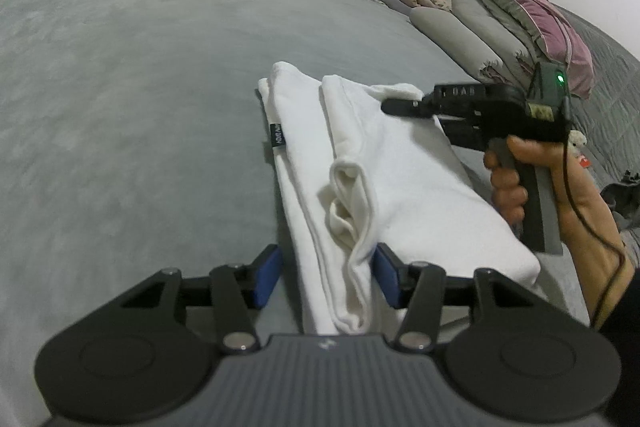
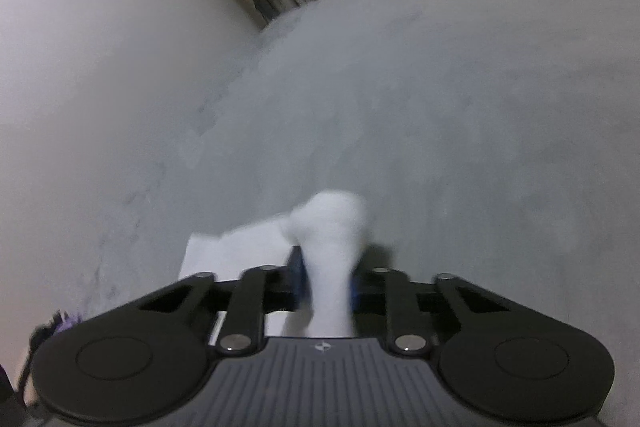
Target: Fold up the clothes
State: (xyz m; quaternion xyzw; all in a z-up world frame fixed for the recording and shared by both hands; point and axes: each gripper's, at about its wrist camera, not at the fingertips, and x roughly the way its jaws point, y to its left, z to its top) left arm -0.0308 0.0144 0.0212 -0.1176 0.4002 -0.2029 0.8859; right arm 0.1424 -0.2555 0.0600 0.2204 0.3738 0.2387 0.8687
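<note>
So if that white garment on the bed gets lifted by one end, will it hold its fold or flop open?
Probably flop: the white garment is soft cloth, and its folded layers lie loose and rumpled on the bed. It looks light, since the pinched bunch stands up between the right gripper pads. The left gripper straddles thick folds; loose inner layers may slide out.

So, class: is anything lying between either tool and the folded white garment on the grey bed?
Nothing visible: the left tool straddles the folded white cotton garment's near end, and the right tool already pinches a fold.
</note>
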